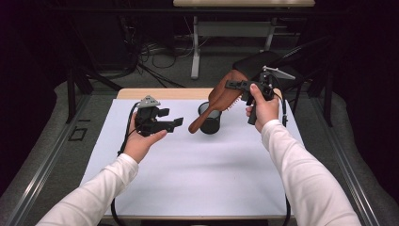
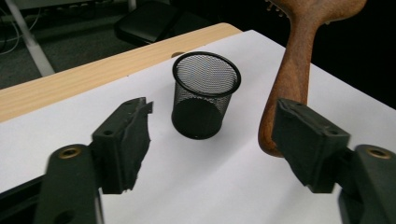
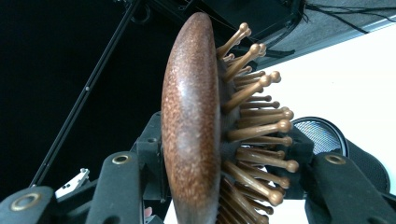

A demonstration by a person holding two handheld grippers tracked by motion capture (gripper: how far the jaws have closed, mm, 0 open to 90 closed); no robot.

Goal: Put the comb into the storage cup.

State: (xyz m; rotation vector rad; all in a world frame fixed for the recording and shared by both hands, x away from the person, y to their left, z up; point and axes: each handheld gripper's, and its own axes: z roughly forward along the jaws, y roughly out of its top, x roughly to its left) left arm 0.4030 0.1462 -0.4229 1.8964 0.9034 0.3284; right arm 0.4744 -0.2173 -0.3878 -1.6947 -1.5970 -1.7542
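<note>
A brown wooden paddle hairbrush with peg bristles [image 1: 221, 96] is pinched at its head by the jaws of the right gripper [image 1: 235, 85], its handle slanting down toward 7 o'clock, above a black wire-mesh cup [image 1: 210, 118] standing on the white-covered worktop [image 1: 197, 174]. At 9 o'clock of the cup, the left gripper [image 1: 176, 122] is held with its jaws spread and nothing between them

Speckled glossy wood hairbrush [image 3: 191, 126] w/ wooden pins; black metal-mesh cup [image 2: 205, 93]; matt white sheet [image 1: 197, 165].
</note>
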